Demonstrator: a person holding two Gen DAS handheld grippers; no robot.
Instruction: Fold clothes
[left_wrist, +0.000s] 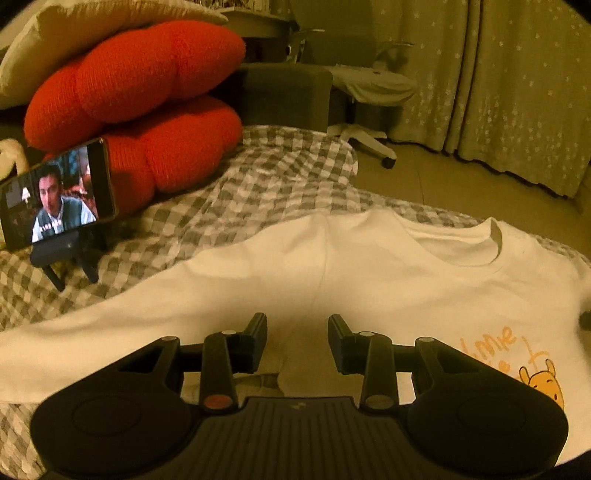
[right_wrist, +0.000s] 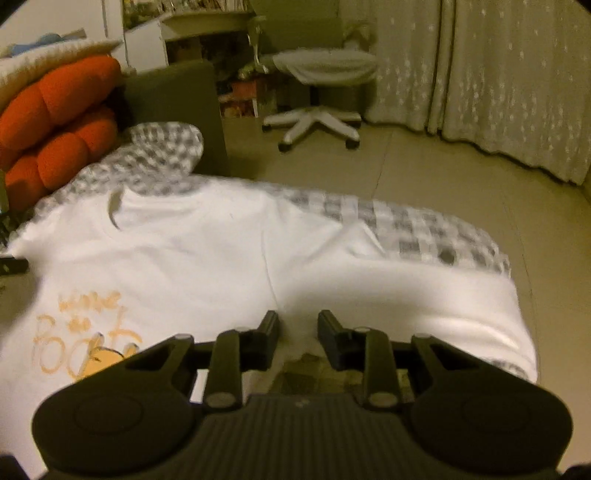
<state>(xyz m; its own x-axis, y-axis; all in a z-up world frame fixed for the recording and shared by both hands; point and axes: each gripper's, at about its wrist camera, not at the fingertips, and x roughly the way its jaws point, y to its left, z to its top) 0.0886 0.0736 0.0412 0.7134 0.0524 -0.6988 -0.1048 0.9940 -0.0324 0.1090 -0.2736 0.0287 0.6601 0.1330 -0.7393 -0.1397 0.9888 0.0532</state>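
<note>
The left tool (left_wrist: 297, 341) stands with its jaws apart and nothing between them, low over the white sweatshirt (left_wrist: 369, 280), right at the seam where the left sleeve (left_wrist: 129, 321) meets the body. The right tool (right_wrist: 298, 339) is likewise apart and empty, over the matching seam on the other side, with the right sleeve (right_wrist: 424, 295) running away to its right toward the bed's edge.

The sweatshirt lies spread flat, front up, on the checked bedspread (left_wrist: 236, 206), collar (left_wrist: 476, 240) away from the tools and both sleeves stretched outward. Its long axis with sleeves out therefore runs crosswise to both tools, each tool being nearer its own sleeve. Any inward fold would turn on those shoulder seams.

The cloth looks soft, thick and matte, with few creases; an orange cartoon bear print (right_wrist: 88, 343) sits on the chest. The bedspread is thin, grey-and-white gingham, slightly rumpled. Beyond it stand plump red knitted cushions (left_wrist: 140, 107) and a phone on a stand (left_wrist: 55, 192).
</note>
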